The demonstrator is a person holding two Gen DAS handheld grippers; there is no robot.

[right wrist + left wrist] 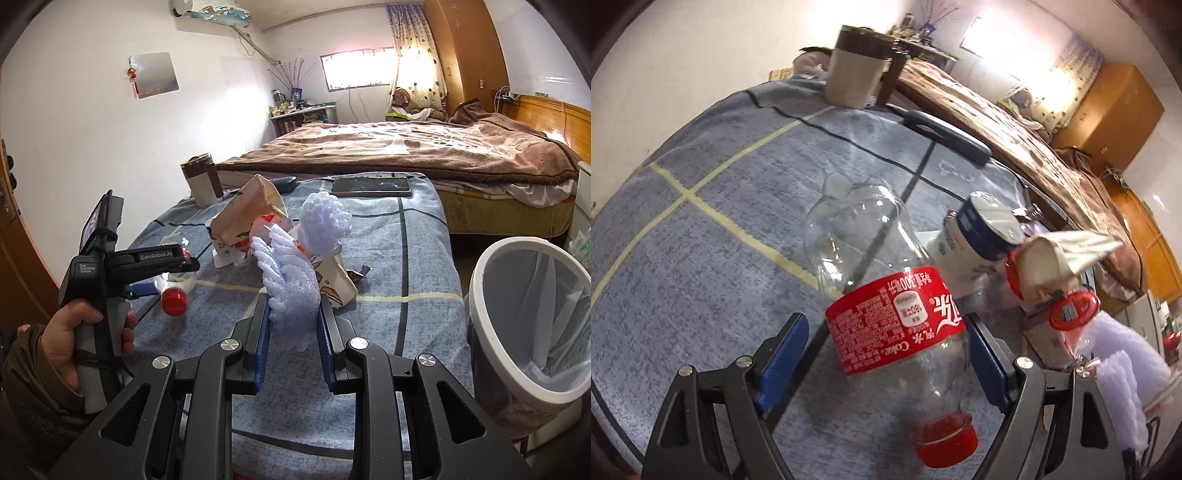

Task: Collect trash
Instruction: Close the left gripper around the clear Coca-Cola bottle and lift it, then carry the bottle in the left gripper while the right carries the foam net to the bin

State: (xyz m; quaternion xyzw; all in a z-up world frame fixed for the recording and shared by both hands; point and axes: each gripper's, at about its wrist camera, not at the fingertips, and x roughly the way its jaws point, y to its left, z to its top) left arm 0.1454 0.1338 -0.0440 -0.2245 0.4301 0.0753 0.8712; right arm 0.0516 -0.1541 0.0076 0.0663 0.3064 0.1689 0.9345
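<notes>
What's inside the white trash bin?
The white trash bin holds a translucent liner bag; no trash is visible inside, though its bottom is hidden by the rim.

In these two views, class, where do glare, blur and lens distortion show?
Left wrist view: window blown out white, carton slightly motion-blurred, blanket lines bowed by the fisheye. Right wrist view: sharper, window overexposed, trash bin rim stretched near the edge.

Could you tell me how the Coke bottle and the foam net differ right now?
The Coke bottle is clear rigid plastic with a red label, lying on the blue-grey cloth between the open left gripper jaws. The foam net is soft, white and meshy, pinched in the right gripper. Both are trash.
</notes>
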